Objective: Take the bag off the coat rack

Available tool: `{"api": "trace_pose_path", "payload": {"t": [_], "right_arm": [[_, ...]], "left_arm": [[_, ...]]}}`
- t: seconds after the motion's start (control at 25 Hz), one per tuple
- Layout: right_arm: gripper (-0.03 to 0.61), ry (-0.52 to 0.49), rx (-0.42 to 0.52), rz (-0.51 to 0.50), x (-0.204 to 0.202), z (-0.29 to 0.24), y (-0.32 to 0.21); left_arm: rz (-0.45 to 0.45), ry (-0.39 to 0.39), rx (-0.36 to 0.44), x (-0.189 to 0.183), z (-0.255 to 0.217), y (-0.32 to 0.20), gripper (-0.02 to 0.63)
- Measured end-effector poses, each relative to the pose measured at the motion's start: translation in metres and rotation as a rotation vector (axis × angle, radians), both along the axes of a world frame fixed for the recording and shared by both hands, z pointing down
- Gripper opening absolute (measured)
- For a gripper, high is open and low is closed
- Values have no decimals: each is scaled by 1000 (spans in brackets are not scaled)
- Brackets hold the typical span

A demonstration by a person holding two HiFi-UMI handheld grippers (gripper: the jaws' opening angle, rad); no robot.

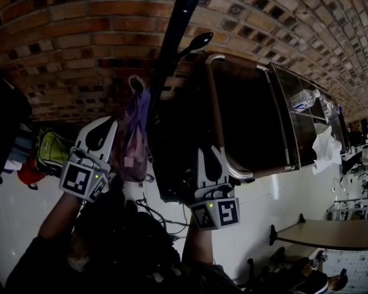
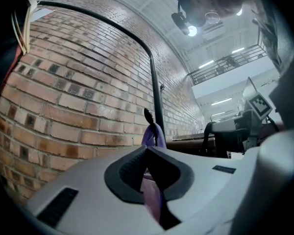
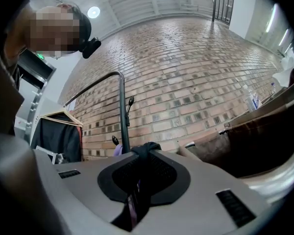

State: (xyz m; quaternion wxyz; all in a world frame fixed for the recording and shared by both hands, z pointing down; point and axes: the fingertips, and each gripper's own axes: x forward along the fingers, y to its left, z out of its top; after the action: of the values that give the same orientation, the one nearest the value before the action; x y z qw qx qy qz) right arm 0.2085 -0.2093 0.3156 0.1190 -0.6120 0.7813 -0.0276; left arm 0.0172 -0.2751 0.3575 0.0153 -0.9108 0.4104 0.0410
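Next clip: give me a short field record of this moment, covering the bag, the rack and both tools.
bag: purple bag, hanging beside the coat rack pole, its top looped over a hook
left tool: shut on the purple bag's fabric
right tool: shut on a dark strap; what it belongs to is unclear
backdrop: brick wall
task state: bag not yet off the rack
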Motion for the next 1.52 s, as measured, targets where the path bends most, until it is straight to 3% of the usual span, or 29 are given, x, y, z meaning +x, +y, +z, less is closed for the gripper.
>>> {"api": "trace_pose_path", "payload": {"t": [0.48, 0.68, 1.0, 1.32, 1.52], "right_arm": [[44, -33, -77, -134, -26, 35, 95], [44, -32, -88, -146, -39, 35, 126], [44, -39, -63, -100, -63, 34, 182], [44, -72, -58, -17, -92, 14, 233], [44, -53, -53, -19, -117, 9, 259]], "left_arm": [[-62, 11, -23, -7, 6, 108, 17], [-71, 28, -19, -21, -3, 139, 17], [-31, 41, 19, -52, -11, 189, 17], [-46, 48, 15, -112, -26, 246, 17], [-68, 60, 9, -148, -26, 274, 17]]}}
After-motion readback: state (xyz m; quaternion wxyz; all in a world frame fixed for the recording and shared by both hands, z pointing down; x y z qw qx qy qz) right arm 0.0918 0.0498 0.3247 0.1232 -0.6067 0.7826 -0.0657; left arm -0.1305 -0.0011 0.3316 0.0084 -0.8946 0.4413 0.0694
